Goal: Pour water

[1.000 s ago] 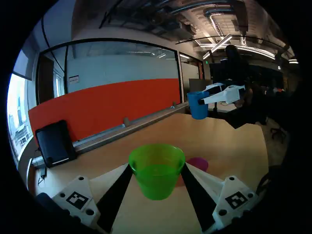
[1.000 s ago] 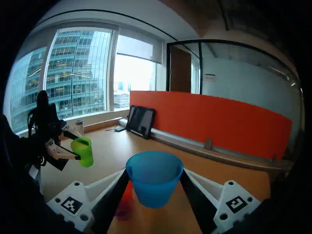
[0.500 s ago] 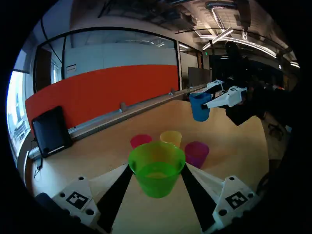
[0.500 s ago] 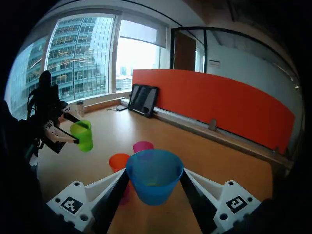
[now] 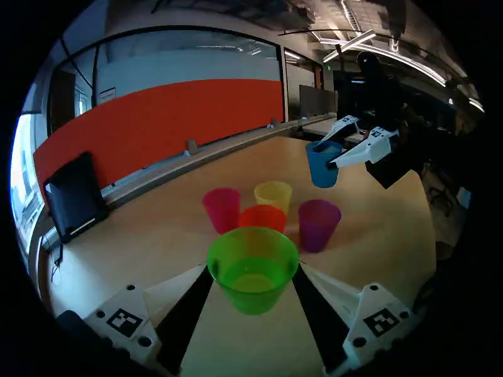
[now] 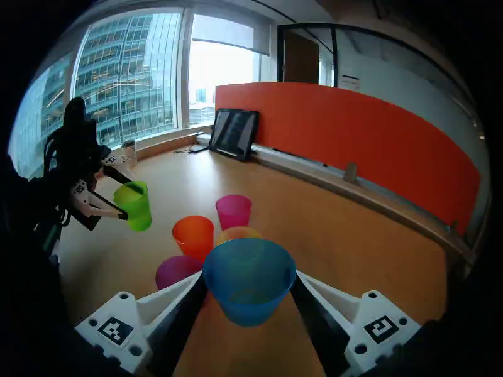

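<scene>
Where the left gripper [image 5: 253, 271] stands: above the near edge of the table [image 5: 157, 239], both fingers clamped on the green cup [image 5: 253, 289].
Green cup: upright and lifted off the table; whether it holds water cannot be told.
Right gripper [image 6: 249, 281]: fingers pressed on either side of the blue cup [image 6: 249, 286], held upright in the air.
Blue cup in the left gripper view: toward the table's far right edge, well apart from the green cup.
Standing cups: pink cup [image 5: 222, 209], yellow cup [image 5: 273, 196], orange cup [image 5: 262, 218] and purple cup [image 5: 318, 223] clustered mid-table, orange in the middle.
Far edge: black tablet [image 5: 72, 195] leaning by the orange partition [image 5: 157, 119].
</scene>
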Available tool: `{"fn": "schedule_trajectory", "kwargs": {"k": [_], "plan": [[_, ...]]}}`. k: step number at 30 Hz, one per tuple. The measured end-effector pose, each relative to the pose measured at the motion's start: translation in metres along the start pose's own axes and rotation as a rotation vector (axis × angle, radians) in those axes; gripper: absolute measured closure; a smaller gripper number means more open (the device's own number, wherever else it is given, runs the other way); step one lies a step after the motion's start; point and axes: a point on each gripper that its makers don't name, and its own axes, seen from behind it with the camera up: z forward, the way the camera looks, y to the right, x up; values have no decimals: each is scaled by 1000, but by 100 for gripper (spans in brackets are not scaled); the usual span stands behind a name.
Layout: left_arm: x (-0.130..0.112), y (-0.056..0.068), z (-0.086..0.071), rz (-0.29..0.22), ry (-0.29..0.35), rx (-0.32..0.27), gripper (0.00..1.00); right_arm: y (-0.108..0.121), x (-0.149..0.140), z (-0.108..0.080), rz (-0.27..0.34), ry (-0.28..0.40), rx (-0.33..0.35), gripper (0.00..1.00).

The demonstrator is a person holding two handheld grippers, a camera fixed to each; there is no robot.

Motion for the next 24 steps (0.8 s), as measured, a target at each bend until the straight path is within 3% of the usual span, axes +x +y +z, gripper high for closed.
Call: {"fn": "schedule_trajectory", "kwargs": {"k": [10,24], "plan": [[-31,3,15,-21,-66,-18,14,0,-20,11,2,-42,9,8],[-50,1,28,-39,-98,-28,14,-2,-39,24,-1,-83,17,8]]}}
